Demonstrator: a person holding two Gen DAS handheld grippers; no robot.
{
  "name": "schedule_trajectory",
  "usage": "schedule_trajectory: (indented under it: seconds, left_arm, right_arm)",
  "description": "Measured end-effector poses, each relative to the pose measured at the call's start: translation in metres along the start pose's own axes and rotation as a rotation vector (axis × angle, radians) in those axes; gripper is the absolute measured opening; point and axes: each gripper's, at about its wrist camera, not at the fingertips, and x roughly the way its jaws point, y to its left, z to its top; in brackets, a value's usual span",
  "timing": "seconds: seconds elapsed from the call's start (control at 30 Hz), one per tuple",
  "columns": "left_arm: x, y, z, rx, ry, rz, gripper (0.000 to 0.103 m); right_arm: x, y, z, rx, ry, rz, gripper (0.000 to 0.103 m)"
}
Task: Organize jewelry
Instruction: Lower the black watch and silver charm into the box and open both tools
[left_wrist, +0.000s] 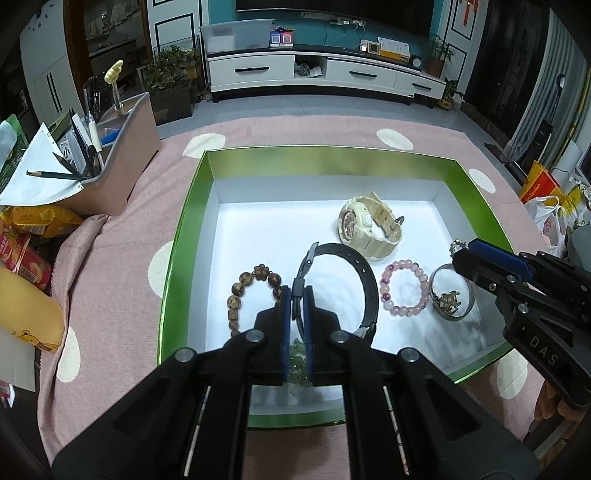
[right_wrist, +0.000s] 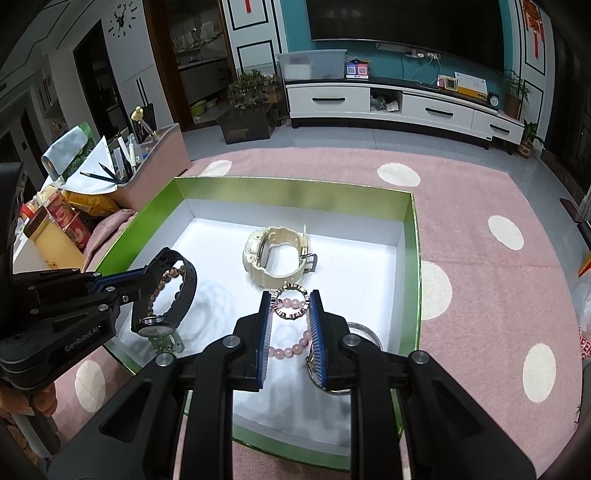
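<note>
1. My left gripper (left_wrist: 297, 295) is clamped on the black watch (left_wrist: 354, 280) strap, above the green box (left_wrist: 177, 236).
2. My right gripper (right_wrist: 290, 306) pinches a small metal bracelet (right_wrist: 290, 305) over the pink bead bracelet (right_wrist: 291, 347).
3. Readable lettering: "DAS" and "GenRobot.AI" on the gripper bodies.

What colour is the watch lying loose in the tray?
Cream watch, clearest in the right wrist view.
</note>
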Motion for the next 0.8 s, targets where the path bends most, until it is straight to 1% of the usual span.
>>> schedule_trajectory:
  seconds: [0.8]
  left_arm:
    - [0.0077,0.0001,-0.0005,0.020,0.036,0.013,0.006]
  right_arm:
    - [0.0081,0.0027,0.0002,-0.010,0.030,-0.016,0.020]
